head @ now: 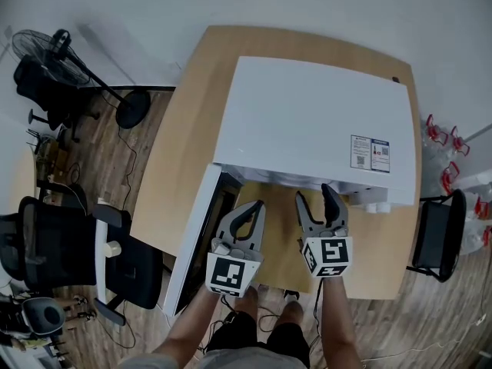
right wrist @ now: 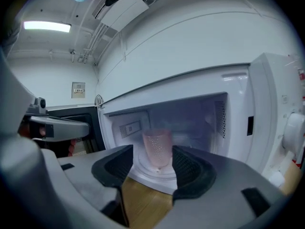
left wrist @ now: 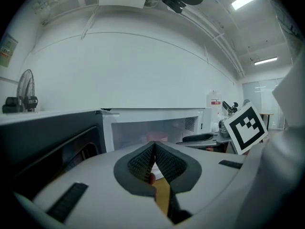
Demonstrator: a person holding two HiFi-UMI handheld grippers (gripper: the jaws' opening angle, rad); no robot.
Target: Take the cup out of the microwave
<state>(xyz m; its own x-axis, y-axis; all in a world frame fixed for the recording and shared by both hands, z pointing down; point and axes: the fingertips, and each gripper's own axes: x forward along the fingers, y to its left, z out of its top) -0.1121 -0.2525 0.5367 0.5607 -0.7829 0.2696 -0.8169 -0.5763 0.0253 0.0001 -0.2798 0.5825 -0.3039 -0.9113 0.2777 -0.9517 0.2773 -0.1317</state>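
Observation:
A pale pink, see-through cup point(right wrist: 157, 148) stands upright on the floor of the white microwave point(head: 307, 121), whose door point(head: 196, 241) hangs open to the left. In the right gripper view the cup shows between the two dark pads, farther back and untouched. My right gripper point(head: 315, 196) is open in front of the cavity, outside it. My left gripper point(head: 247, 214) is shut with nothing in it, beside the open door. The left gripper view shows the cup point(left wrist: 157, 137) only as a faint pink shape above the closed tips.
The microwave stands on a wooden table point(head: 184, 144) with two knobs point(right wrist: 290, 132) on its right panel. On the floor are a black office chair point(head: 61, 244) and a fan point(head: 61, 60) to the left, and a dark chair point(head: 438, 233) to the right.

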